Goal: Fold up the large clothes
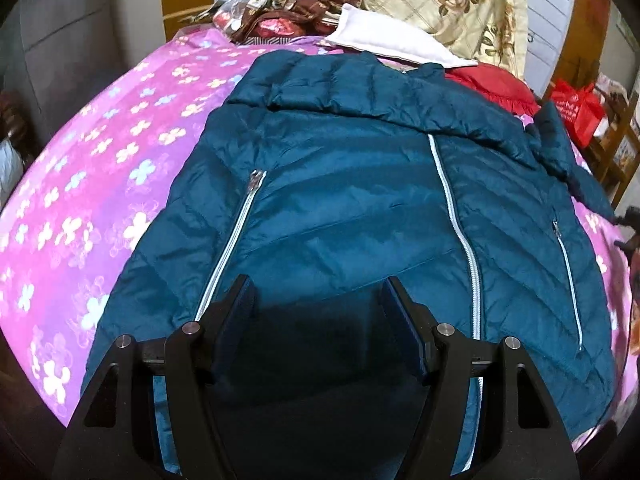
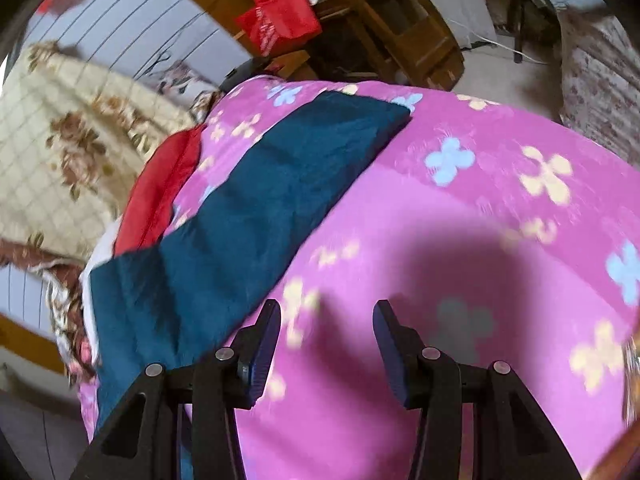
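A teal puffer jacket (image 1: 352, 200) with white zips lies flat, front up, on a pink flowered bedspread (image 1: 100, 168). My left gripper (image 1: 318, 284) is open and empty, just above the jacket's lower hem. In the right wrist view one teal sleeve (image 2: 256, 208) stretches out over the bedspread (image 2: 460, 208). My right gripper (image 2: 326, 308) is open and empty above the bare bedspread, just right of the sleeve.
A white pillow (image 1: 384, 40), a red cloth (image 1: 492, 84) and floral quilts (image 1: 452, 4) are piled at the head of the bed. A red bag (image 2: 280, 16) and wooden furniture (image 2: 400, 20) stand beyond the bed's edge.
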